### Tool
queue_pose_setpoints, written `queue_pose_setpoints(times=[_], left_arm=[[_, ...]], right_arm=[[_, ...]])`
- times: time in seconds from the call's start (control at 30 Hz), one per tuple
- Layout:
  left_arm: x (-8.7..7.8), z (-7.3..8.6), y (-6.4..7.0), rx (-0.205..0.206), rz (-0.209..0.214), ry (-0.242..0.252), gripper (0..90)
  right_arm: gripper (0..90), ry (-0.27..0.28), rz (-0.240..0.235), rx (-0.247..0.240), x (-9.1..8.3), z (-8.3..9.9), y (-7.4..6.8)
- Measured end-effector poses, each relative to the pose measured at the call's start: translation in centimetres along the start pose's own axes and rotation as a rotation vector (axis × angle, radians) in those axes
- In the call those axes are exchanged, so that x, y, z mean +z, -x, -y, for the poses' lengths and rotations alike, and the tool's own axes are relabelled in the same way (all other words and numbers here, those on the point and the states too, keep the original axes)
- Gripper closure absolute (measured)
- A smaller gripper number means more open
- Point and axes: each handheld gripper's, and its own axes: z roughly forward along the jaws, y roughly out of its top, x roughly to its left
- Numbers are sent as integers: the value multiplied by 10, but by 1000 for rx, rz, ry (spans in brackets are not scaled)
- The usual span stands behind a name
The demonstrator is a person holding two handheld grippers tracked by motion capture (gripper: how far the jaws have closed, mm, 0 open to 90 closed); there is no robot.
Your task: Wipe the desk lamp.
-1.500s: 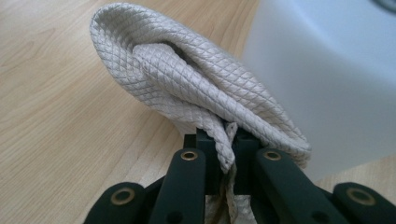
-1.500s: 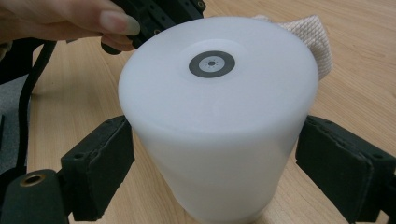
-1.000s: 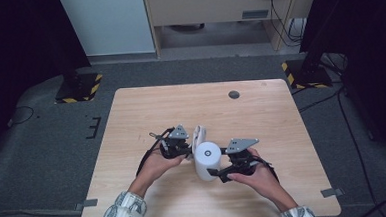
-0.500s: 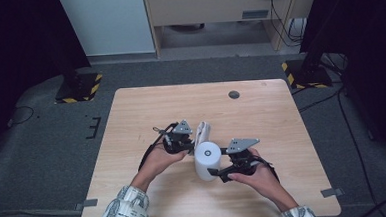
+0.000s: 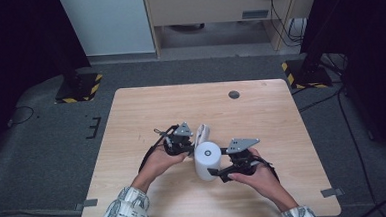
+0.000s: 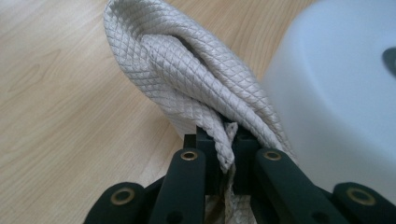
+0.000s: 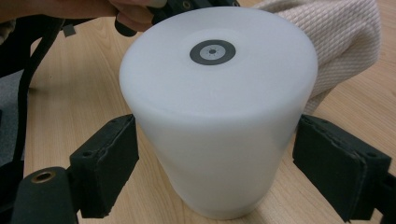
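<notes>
Cloth: soft, limp; your left gripper is clamped on its bunched fold.
Cup: smooth, light, likely slippery; your right gripper brackets its sides, whether it touches cannot be told; take it mid-wall.

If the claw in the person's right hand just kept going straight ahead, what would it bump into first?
Probably the white cup: it stands upside down between the right claw's open jaws, directly ahead. The cream cloth lies behind it, so it would come second.
</notes>
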Motion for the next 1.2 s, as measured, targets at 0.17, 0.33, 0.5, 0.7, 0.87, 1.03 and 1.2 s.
queue_pose_setpoints(times=[0.17,0.33,0.5,0.7,0.87,1.03,1.2], left_arm=[[8,9,1,-1,-6,-35,853],[13,15,1,-16,-5,-34,852],[13,17,4,0,-32,-38,853],[-2,26,11,-12,-31,-11,854],[-17,31,19,-4,-32,3,853],[-29,37,32,2,-26,9,852],[-34,41,46,8,-14,9,851]], right_arm=[[145,0,0,0,0,0,0],[146,0,4,-1,0,0,0],[146,0,7,0,0,0,1],[148,1,11,-1,-1,0,0],[149,1,17,-2,0,0,0],[151,0,22,-1,0,0,-1],[147,1,25,-3,0,-1,-1]])
